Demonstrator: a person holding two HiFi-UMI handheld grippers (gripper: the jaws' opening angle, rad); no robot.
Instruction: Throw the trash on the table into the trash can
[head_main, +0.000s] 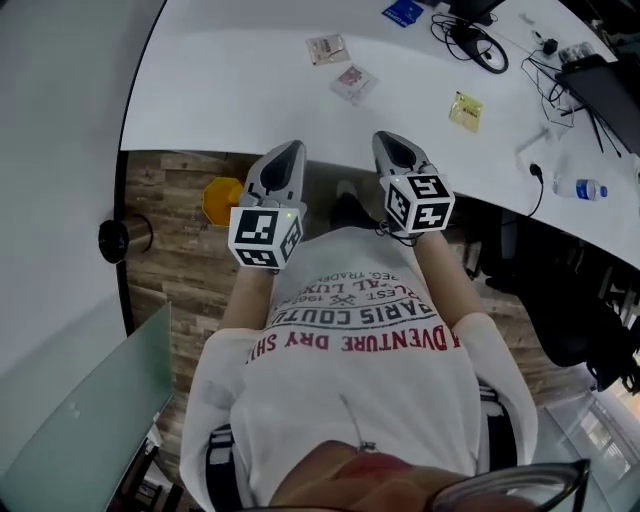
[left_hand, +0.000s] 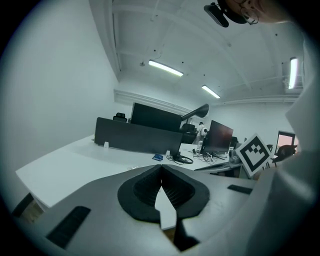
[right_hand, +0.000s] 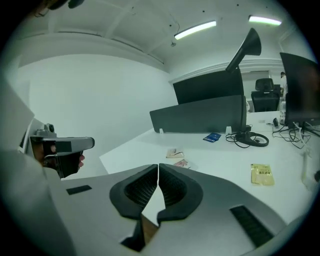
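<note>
At the near edge of the curved white table (head_main: 230, 90) | grey left gripper (head_main: 292, 150): jaws pressed together, empty | grey right gripper (head_main: 386, 142): same | on the tabletop ahead: beige wrapper (head_main: 327, 48), pink wrapper (head_main: 353, 82), yellow packet (head_main: 466, 110)

Three snack wrappers (head_main: 327, 47), one blue card (head_main: 403, 12), one water bottle (head_main: 580, 188), one yellow bin (head_main: 222, 200).

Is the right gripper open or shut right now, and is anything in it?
Shut and empty: in its own view, the jaw tips of the right gripper touch, with nothing between them.
</note>
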